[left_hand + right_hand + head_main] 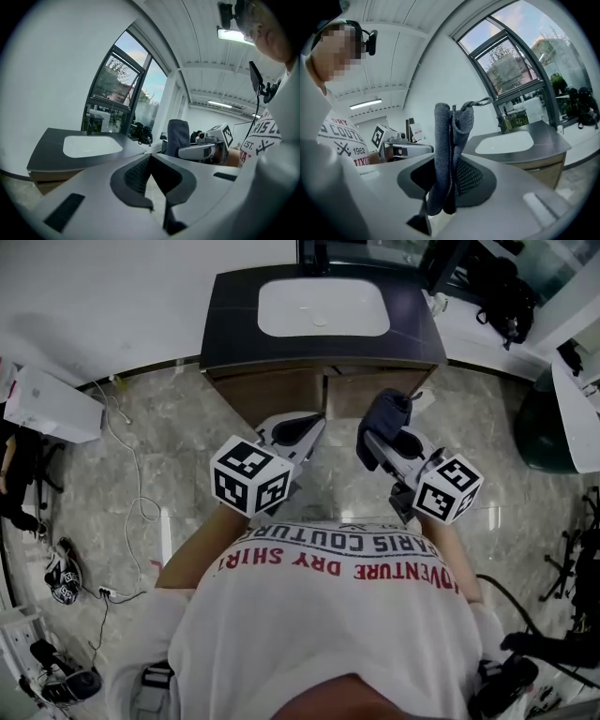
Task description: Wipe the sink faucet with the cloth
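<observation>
The white sink basin [323, 307] sits in a dark vanity top [234, 324] straight ahead of me. The faucet [501, 121] is a thin dark upright behind the basin, by the window. Both grippers hang over the floor in front of the cabinet, well short of the sink. My right gripper [386, 432] is shut on a dark blue cloth [444, 140], which sticks up folded between its jaws and droops below them. My left gripper [298, 432] is level with it to the left, shut, with nothing between its fingers [136, 176].
Wooden cabinet doors [323, 390] face me below the vanity top. A white box [52, 404] and loose cables [136, 484] lie on the marble floor at left. A black bag [506, 292] and a dark round bin [548, 432] are at right.
</observation>
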### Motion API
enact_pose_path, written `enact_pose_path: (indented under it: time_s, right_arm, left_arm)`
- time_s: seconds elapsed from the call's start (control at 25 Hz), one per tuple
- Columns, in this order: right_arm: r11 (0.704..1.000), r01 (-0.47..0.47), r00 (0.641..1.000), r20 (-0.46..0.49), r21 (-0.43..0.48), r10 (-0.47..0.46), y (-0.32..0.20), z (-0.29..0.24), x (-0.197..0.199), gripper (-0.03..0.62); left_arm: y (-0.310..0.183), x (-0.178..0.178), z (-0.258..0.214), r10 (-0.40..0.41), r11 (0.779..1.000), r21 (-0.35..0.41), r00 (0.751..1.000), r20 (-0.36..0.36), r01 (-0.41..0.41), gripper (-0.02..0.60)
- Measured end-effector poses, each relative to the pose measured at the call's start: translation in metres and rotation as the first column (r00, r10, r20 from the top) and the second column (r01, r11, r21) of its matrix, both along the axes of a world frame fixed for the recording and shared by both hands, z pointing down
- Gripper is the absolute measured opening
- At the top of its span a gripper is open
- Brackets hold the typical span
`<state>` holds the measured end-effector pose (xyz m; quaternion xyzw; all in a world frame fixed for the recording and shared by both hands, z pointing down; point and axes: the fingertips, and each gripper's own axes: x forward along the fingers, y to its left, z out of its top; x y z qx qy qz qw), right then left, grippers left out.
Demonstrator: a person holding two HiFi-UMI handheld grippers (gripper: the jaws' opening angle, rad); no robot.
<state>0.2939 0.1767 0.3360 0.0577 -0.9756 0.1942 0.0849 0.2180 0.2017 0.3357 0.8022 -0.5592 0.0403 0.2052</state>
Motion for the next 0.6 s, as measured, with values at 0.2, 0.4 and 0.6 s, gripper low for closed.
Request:
enact_pose_path:
  time_s: [0.2,0.4,0.6]
  right_arm:
    - [1.0,-0.014,0.999,0.041,-0.004,0.014,-0.075,-0.017,-0.037,0.087]
    - [1.0,-0.024,0.998,0.051,0.0,0.024,-0.165,-0.009,-0.06,0.087]
    - [0.999,0.041,0.998,0.049,-0.014,-0.04,-0.276,0.0,-0.097,0.087]
  left_arm:
    - [-0.076,-0.043,-0.006,0.005,1.0,0.0,1.0,0.016,-0.005,0.001]
    - [-0.161,-0.069,0.003,0.001,1.0,-0.005,0.999,0.041,-0.001,0.002]
    - [-0.267,-0.104,0.009,-0.061,0.998,-0.014,0.997,0.038,0.062,0.002]
